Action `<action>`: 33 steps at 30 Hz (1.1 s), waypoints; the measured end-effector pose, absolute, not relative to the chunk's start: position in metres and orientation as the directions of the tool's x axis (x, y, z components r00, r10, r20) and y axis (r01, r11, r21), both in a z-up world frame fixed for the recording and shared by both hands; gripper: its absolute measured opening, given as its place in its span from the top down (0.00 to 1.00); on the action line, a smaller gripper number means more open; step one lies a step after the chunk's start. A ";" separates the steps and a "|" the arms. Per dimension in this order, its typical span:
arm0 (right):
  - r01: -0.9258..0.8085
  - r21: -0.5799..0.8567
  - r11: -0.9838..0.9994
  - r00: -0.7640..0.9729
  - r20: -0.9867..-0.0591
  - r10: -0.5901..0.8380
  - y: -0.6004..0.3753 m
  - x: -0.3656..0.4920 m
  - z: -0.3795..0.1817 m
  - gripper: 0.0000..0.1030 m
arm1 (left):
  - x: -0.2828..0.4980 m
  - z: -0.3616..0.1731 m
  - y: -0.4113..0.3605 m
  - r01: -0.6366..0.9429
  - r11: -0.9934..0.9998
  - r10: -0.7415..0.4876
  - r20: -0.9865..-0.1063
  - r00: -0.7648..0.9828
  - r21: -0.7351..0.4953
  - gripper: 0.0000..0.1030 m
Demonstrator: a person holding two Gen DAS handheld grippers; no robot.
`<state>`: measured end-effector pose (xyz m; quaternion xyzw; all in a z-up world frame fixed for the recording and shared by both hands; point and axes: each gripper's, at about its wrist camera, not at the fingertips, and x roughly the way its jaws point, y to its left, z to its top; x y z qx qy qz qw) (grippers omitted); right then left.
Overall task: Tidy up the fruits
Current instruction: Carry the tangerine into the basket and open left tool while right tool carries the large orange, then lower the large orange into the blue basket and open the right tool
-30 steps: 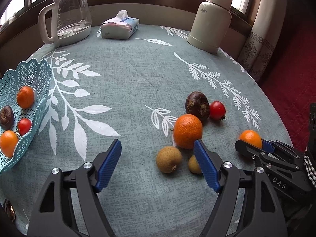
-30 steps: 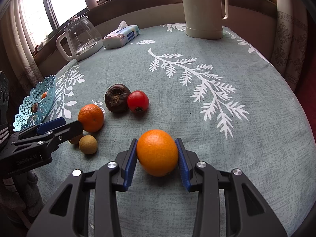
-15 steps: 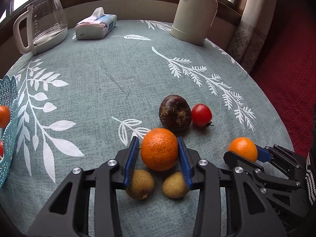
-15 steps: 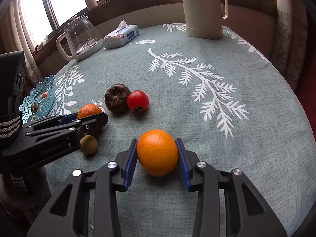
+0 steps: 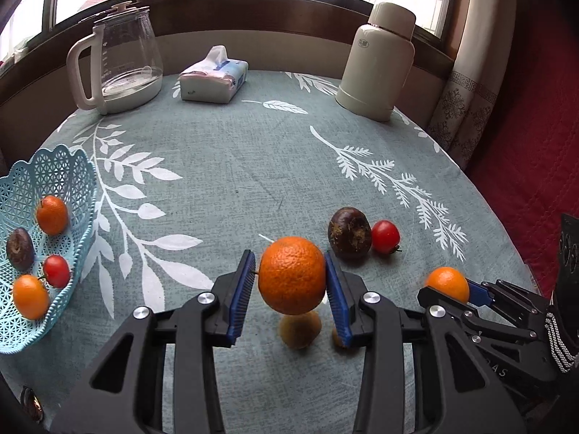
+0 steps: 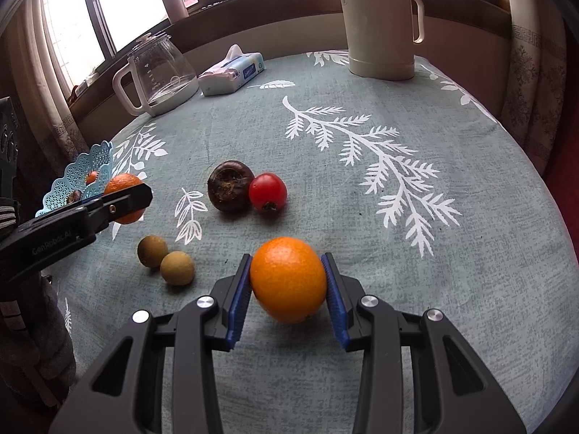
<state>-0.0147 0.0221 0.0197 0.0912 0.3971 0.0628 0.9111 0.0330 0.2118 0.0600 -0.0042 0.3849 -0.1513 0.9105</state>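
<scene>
1. Left gripper (image 5: 291,284): black frame, blue ribbed pads, clamped on a round orange mandarin (image 5: 292,275). The fruit is lifted clear of the grey-green leaf-print tablecloth (image 5: 231,166); two small tan-brown round fruits (image 5: 299,329) show beneath it, on the cloth.
2. Right gripper (image 6: 287,282): same build, both pads pressed against a second round orange mandarin (image 6: 288,279). Cannot tell whether this fruit rests on the cloth or hangs just above it; a shadow lies under it.
3. Landmark for the rest: the dark brown rough-skinned round fruit (image 5: 349,234) near the cloth's middle.
4. Touching the landmark, on its right in both views: a small glossy red tomato-like fruit (image 5: 385,236).
5. The left-held mandarin is just beside the landmark, nearer the camera and left of it in the left wrist view.
6. The right-held mandarin is near the landmark, toward the near edge, as the right wrist view shows.
7. The tan fruits touch each other, near the landmark and closer to the person.
8. Well apart from the landmark, at the far left edge: a pale blue perforated plastic basket (image 5: 77,166) holding two orange fruits, one dark brown fruit and one red one.
9. Far behind the landmark, by the window wall: a clear glass kettle with white handle (image 5: 119,61), a soft tissue pack (image 5: 214,79) and a cream thermos flask (image 5: 376,61).
</scene>
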 end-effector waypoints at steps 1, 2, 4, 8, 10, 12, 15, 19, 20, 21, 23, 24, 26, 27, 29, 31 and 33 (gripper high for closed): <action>-0.045 0.218 0.975 0.677 -0.711 0.190 0.023 -0.015 0.020 0.63 | 0.033 0.063 0.217 0.261 0.958 -0.270 -0.695 0.667 -0.121 0.61; -0.046 0.220 0.974 0.677 -0.710 0.192 0.025 -0.015 0.021 0.63 | 0.032 0.065 0.222 0.250 0.961 -0.261 -0.689 0.676 -0.118 0.61; -0.049 0.225 0.973 0.678 -0.708 0.198 0.027 -0.015 0.022 0.63 | 0.030 0.070 0.232 0.228 0.967 -0.243 -0.678 0.694 -0.114 0.61; -0.055 0.234 0.971 0.680 -0.703 0.208 0.033 -0.016 0.024 0.63 | 0.028 0.079 0.254 0.182 0.977 -0.210 -0.655 0.725 -0.112 0.61; -0.059 0.239 0.969 0.683 -0.699 0.214 0.037 -0.015 0.027 0.63 | 0.027 0.084 0.266 0.156 0.982 -0.190 -0.645 0.740 -0.110 0.61; -0.066 0.245 0.967 0.687 -0.692 0.222 0.042 -0.015 0.031 0.63 | 0.026 0.088 0.278 0.131 0.985 -0.174 -0.636 0.752 -0.115 0.61; -0.084 0.250 0.965 0.695 -0.679 0.236 0.051 -0.013 0.038 0.63 | 0.025 0.094 0.301 0.086 0.989 -0.143 -0.620 0.771 -0.120 0.61; -0.113 0.245 0.963 0.696 -0.672 0.253 0.067 -0.010 0.044 0.63 | 0.023 0.098 0.332 0.030 0.991 -0.102 -0.605 0.790 -0.128 0.61; -0.120 0.244 0.962 0.695 -0.672 0.257 0.072 -0.009 0.046 0.63 | 0.023 0.099 0.340 0.013 0.992 -0.088 -0.603 0.793 -0.128 0.61; -0.127 0.241 0.962 0.693 -0.672 0.260 0.076 -0.008 0.047 0.63 | 0.023 0.099 0.348 -0.002 0.992 -0.077 -0.601 0.796 -0.129 0.61; -0.144 0.234 0.962 0.691 -0.671 0.267 0.087 -0.007 0.050 0.63 | 0.023 0.100 0.363 -0.027 0.990 -0.061 -0.598 0.799 -0.137 0.61; -0.151 0.231 0.961 0.690 -0.671 0.270 0.092 -0.006 0.051 0.63 | 0.022 0.100 0.370 -0.040 0.989 -0.053 -0.596 0.801 -0.140 0.61; -0.167 0.226 0.960 0.689 -0.670 0.278 0.103 -0.003 0.054 0.63 | 0.021 0.100 0.384 -0.065 0.987 -0.036 -0.594 0.804 -0.147 0.61; -0.175 0.223 0.959 0.687 -0.670 0.281 0.108 -0.002 0.055 0.63 | 0.021 0.101 0.390 -0.076 0.986 -0.027 -0.593 0.805 -0.149 0.61; -0.193 0.216 0.957 0.685 -0.669 0.289 0.119 0.001 0.059 0.63 | 0.019 0.101 0.401 -0.099 0.983 -0.012 -0.588 0.809 -0.156 0.61; -0.212 0.212 0.954 0.681 -0.668 0.300 0.132 0.005 0.063 0.63 | 0.018 0.103 0.413 -0.128 0.980 0.014 -0.583 0.812 -0.155 0.60; -0.232 0.208 0.950 0.679 -0.665 0.311 0.144 0.007 0.067 0.63 | 0.015 0.106 0.425 -0.158 0.974 0.036 -0.575 0.818 -0.165 0.48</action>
